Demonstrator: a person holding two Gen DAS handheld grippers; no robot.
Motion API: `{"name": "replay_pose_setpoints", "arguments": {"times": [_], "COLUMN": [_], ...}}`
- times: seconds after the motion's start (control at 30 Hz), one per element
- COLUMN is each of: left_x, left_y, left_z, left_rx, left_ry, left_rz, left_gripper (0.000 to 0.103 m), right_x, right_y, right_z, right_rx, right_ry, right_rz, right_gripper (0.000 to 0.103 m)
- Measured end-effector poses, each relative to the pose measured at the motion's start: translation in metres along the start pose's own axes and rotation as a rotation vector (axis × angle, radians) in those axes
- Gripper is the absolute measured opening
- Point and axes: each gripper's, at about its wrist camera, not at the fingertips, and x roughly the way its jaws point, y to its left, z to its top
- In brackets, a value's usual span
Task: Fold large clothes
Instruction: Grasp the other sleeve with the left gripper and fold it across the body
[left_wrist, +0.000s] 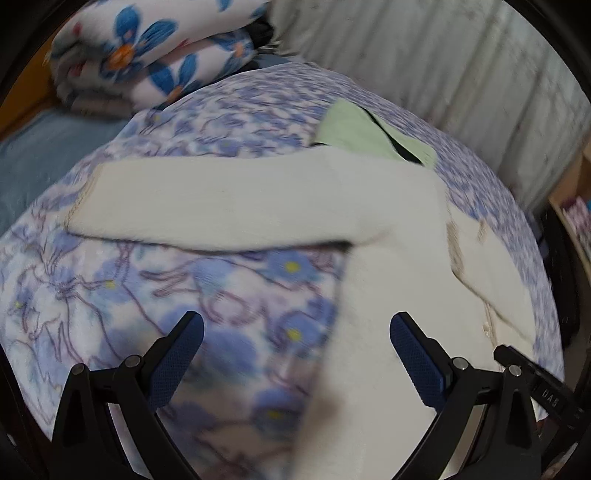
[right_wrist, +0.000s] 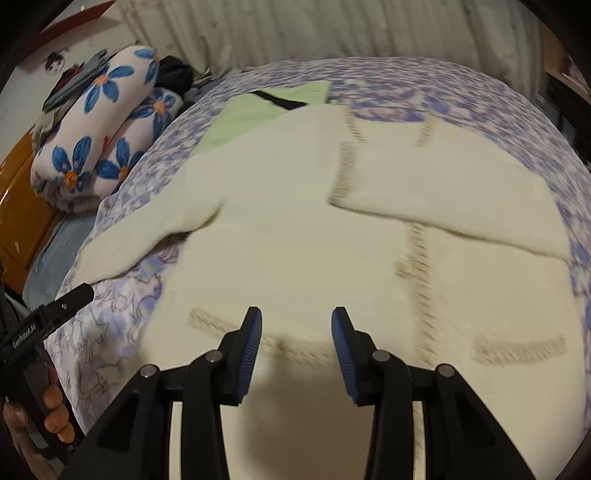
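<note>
At the left of the right wrist view one sleeve (right_wrist: 147, 229) trails off the cream cardigan (right_wrist: 295, 251), which fills the frame's middle on the floral bedspread (right_wrist: 461, 88). Both tongs, left gripper (left_wrist: 295, 332) and right gripper (right_wrist: 296, 325), are released and empty. Blur hides detail, but the folded right sleeve (right_wrist: 461, 206) could probably slip open if dragged.

Rolled flowered quilt (right_wrist: 99, 133) beside blue-flowered bedspread (left_wrist: 229, 280), pale curtain (right_wrist: 332, 33) behind.
</note>
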Motion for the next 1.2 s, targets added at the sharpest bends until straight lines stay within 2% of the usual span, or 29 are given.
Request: {"name": "replay_pose_setpoints", "arguments": {"times": [0.23, 0.3, 0.43, 0.53, 0.63, 0.67, 0.7, 0.73, 0.8, 0.9, 1.07, 1.2], "left_x": [0.036, 0.048, 0.067, 0.080, 0.090, 0.094, 0.096, 0.098, 0.094, 0.072, 0.032, 0.021], "left_y": [0.088, 0.112, 0.149, 0.168, 0.179, 0.180, 0.183, 0.182, 0.174, 0.138, 0.029, -0.068], "left_z": [0.022, 0.026, 0.036, 0.046, 0.059, 0.064, 0.069, 0.073, 0.084, 0.100, 0.123, 0.117], "left_rx": [-0.216, -0.284, -0.394, -0.454, -0.487, -0.490, -0.486, -0.478, -0.445, -0.334, -0.094, 0.104], "left_ry": [0.001, 0.008, -0.006, -0.021, -0.032, -0.033, -0.037, -0.036, -0.058, -0.148, -0.259, -0.262], "left_rz": [-0.049, -0.067, -0.110, -0.111, -0.062, -0.034, 0.007, 0.024, 0.047, 0.082, -0.017, -0.147], "left_gripper": [0.096, 0.091, 0.086, 0.077, 0.057, 0.038, 0.014, 0.012, 0.007, 0.006, 0.006, 0.006], "right_x": [0.044, 0.056, 0.076, 0.085, 0.089, 0.089, 0.089, 0.088, 0.087, 0.081, 0.065, 0.048], "right_y": [0.053, 0.065, 0.086, 0.096, 0.098, 0.097, 0.095, 0.093, 0.086, 0.072, 0.040, 0.006], "right_z": [0.022, 0.028, 0.036, 0.035, 0.032, 0.031, 0.030, 0.028, 0.026, 0.023, 0.021, 0.020], "right_rx": [-0.077, -0.091, -0.112, -0.128, -0.136, -0.136, -0.135, -0.130, -0.115, -0.092, -0.029, 0.041], "right_ry": [0.020, 0.023, 0.034, 0.048, 0.062, 0.063, 0.062, 0.063, 0.065, 0.061, 0.032, -0.006], "right_rz": [0.013, 0.020, 0.035, 0.044, 0.052, 0.052, 0.052, 0.051, 0.056, 0.058, 0.061, 0.050], "right_gripper": [0.039, 0.039, 0.039, 0.039, 0.039, 0.039, 0.039, 0.039, 0.039, 0.039, 0.039, 0.039]}}
